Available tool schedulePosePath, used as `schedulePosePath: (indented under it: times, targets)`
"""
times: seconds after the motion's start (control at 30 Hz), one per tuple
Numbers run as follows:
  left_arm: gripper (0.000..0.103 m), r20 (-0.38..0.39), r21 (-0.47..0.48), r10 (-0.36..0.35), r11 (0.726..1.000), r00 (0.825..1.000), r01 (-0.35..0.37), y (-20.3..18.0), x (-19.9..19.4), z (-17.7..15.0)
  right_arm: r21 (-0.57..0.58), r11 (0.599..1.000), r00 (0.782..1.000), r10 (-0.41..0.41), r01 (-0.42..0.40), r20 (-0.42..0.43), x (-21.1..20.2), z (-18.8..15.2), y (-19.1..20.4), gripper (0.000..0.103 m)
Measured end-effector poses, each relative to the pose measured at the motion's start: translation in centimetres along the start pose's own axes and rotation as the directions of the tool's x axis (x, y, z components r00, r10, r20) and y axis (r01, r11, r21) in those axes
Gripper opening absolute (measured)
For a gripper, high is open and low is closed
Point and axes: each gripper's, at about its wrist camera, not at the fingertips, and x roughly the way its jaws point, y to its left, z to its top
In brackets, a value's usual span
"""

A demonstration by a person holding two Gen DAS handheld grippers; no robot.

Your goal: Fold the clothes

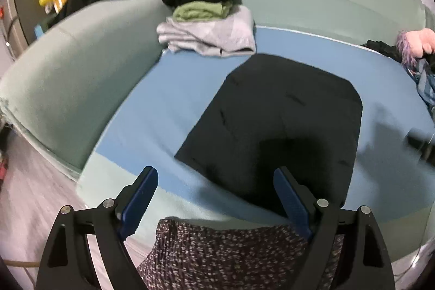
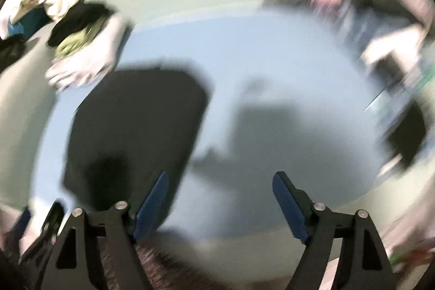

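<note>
1. Two tools are in view, both with jaws spread wide and nothing between them.
2. Ahead of the left tool, a folded black garment lies flat on the blue sheet of a sofa seat.
3. Beyond that garment, to the tool's far left, sits a stack of folded clothes: grey at the bottom, green in the middle, black on top.
4. Just below the left tool's jaws hangs a speckled dark fabric.
5. From the right tool, the view is blurred; the black garment lies ahead to its left.
</note>
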Motion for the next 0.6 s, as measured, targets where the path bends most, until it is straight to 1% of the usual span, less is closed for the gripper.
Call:
schedulePosePath:
  times: [0.03, 0.07, 0.13, 0.23, 0.3, 0.33, 0.37, 0.43, 0.47, 0.5, 0.6]
  targets:
    - [0.087, 0.008, 0.001, 0.001, 1.0, 1.0, -0.001, -0.5, -0.2, 0.1, -0.015, 0.997, 0.995, -0.068, 0.069, 0.071, -1.4, 0.6, 0.1, 0.09]
    - [0.087, 0.009, 0.002, -0.008, 1.0, 1.0, 0.008, -0.7, -1.1, -0.5, -0.025, 0.992, 0.984, -0.117, 0.121, 0.136, -2.8, 1.2, 0.3, 0.092]
    - [0.087, -0.002, 0.003, -0.034, 0.999, 0.999, 0.034, -0.9, -1.4, -1.0, -0.044, 0.981, 0.952, -0.174, 0.191, 0.251, -4.9, 2.3, 1.3, 0.096]
    - [0.087, -0.017, 0.026, -0.045, 0.999, 0.999, 0.045, -0.7, -2.0, -1.7, -0.069, 0.957, 0.899, -0.24, 0.283, 0.367, -6.9, 3.8, 3.4, 0.098]
    - [0.087, -0.026, 0.047, -0.043, 0.998, 0.999, 0.044, -0.6, -2.3, -2.4, -0.093, 0.937, 0.867, -0.269, 0.336, 0.42, -7.6, 4.4, 5.2, 0.098]
    - [0.087, -0.033, 0.058, -0.042, 0.997, 0.999, 0.044, -0.7, -2.2, -2.5, -0.106, 0.93, 0.854, -0.274, 0.353, 0.442, -7.9, 4.6, 6.0, 0.098]
    - [0.087, -0.04, 0.065, -0.037, 0.997, 0.999, 0.039, -0.9, -1.9, -2.5, -0.119, 0.918, 0.835, -0.282, 0.377, 0.473, -8.2, 4.5, 6.9, 0.098]
    - [0.087, -0.051, 0.075, -0.023, 0.997, 0.998, 0.027, -1.3, -1.2, -2.2, -0.136, 0.887, 0.788, -0.311, 0.442, 0.531, -8.2, 4.1, 8.7, 0.097]
    - [0.087, -0.056, 0.079, -0.016, 0.997, 0.998, 0.021, -1.6, -0.6, -1.9, -0.142, 0.874, 0.771, -0.322, 0.466, 0.55, -8.1, 3.9, 9.3, 0.098]
    - [0.087, -0.061, 0.084, -0.011, 0.996, 0.998, 0.016, -1.8, -0.3, -1.7, -0.145, 0.866, 0.762, -0.327, 0.478, 0.559, -8.0, 3.8, 9.7, 0.097]
    - [0.087, -0.072, 0.093, -0.005, 0.996, 0.997, 0.012, -2.2, 0.4, -1.5, -0.145, 0.853, 0.75, -0.344, 0.501, 0.565, -7.3, 3.8, 10.2, 0.097]
